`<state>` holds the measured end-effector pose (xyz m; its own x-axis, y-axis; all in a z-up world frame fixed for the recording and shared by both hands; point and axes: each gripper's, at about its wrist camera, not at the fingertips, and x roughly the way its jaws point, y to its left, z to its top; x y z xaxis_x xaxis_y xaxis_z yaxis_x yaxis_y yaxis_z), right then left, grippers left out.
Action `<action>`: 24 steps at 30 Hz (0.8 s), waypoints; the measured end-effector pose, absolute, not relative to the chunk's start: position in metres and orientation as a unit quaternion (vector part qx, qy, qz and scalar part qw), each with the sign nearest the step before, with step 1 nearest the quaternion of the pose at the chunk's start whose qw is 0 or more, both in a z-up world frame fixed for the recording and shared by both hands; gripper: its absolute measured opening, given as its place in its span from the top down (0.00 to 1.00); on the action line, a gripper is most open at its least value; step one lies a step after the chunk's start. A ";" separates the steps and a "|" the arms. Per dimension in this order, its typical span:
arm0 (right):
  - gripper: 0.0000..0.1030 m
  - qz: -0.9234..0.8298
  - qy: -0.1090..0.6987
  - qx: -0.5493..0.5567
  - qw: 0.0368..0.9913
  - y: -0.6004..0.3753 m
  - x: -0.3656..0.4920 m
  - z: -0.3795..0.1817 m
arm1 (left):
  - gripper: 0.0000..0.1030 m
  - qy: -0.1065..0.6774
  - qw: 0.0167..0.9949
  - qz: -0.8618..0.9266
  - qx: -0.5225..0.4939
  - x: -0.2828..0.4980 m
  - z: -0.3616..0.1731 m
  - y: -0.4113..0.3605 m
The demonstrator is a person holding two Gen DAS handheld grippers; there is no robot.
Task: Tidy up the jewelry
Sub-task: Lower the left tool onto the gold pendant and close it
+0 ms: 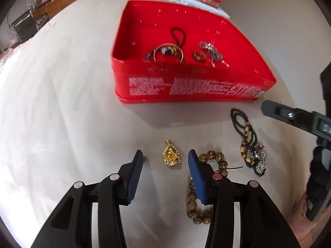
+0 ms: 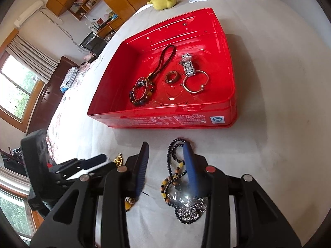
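The left gripper (image 1: 165, 157) hangs with its jaws released around the gold pendant (image 1: 171, 154) on the near cloth. The right gripper (image 2: 166, 150) is also spread wide, one finger over the black bead necklace (image 2: 173, 159). The red tin (image 2: 231, 95), farther off, already holds rings and bangles. The risk, I'd say: the wooden bead bracelet (image 1: 215, 159) touches the left gripper's right finger and may drag along.
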<state>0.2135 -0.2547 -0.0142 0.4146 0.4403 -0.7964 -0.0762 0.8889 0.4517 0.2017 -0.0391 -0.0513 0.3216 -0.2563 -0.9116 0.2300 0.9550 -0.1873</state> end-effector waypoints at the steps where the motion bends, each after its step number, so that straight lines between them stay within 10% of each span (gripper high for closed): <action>1: 0.66 0.158 0.517 0.175 0.823 -0.254 0.213 -0.014 | 0.56 0.562 0.815 -0.145 -0.008 0.201 -0.051 -0.041; 14: 0.66 0.161 0.527 0.164 0.818 -0.245 0.212 -0.019 | 0.81 0.556 0.821 -0.129 0.005 0.206 -0.058 -0.060; 24: 0.66 0.141 0.542 0.151 0.815 -0.245 0.218 -0.031 | 0.82 0.544 0.825 -0.152 -0.027 0.194 -0.047 -0.043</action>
